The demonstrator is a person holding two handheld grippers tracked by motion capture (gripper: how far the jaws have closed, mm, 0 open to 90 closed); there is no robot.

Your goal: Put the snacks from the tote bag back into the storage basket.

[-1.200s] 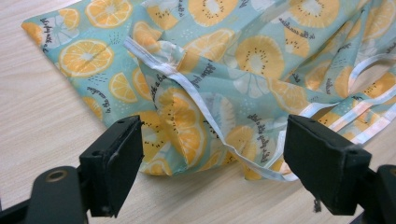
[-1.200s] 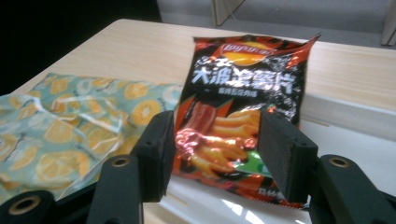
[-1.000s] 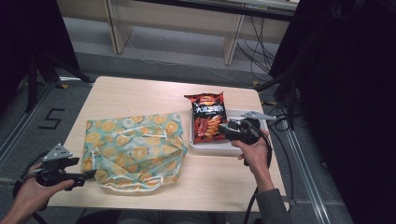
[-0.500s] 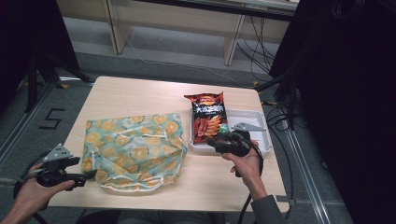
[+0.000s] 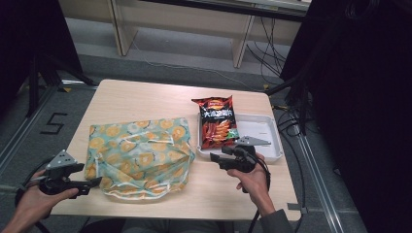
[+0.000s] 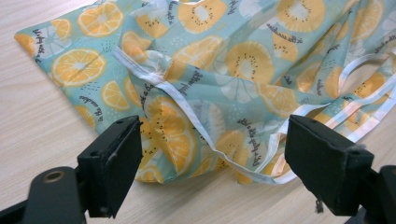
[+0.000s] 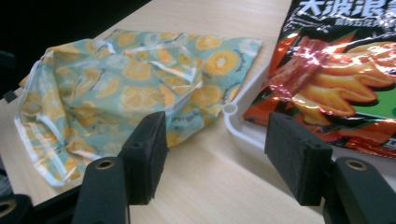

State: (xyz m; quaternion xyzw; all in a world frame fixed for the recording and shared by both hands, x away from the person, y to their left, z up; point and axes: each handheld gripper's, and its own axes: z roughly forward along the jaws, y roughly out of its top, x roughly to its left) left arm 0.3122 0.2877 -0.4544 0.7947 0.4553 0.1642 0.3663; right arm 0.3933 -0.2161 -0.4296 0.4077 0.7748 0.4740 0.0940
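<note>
A teal cloth bag printed with orange slices lies crumpled on the wooden table. A red chip packet rests in a white tray, its top hanging over the far rim. My right gripper is low by the tray's near left corner and points at the cloth bag. Its jaws have just been opening and stand open, nothing between them. My left gripper is open at the bag's near left corner, with the white-trimmed hem just ahead of its jaws.
The white tray's rim and the chip packet lie just right of my right gripper. Bare wood runs along the near edge of the table. Cables trail on the floor at the right.
My right gripper has come off the tray, moving left, nearer and lower to the tray's near left corner, and its jaws stand wider. The left hand has kept still.
</note>
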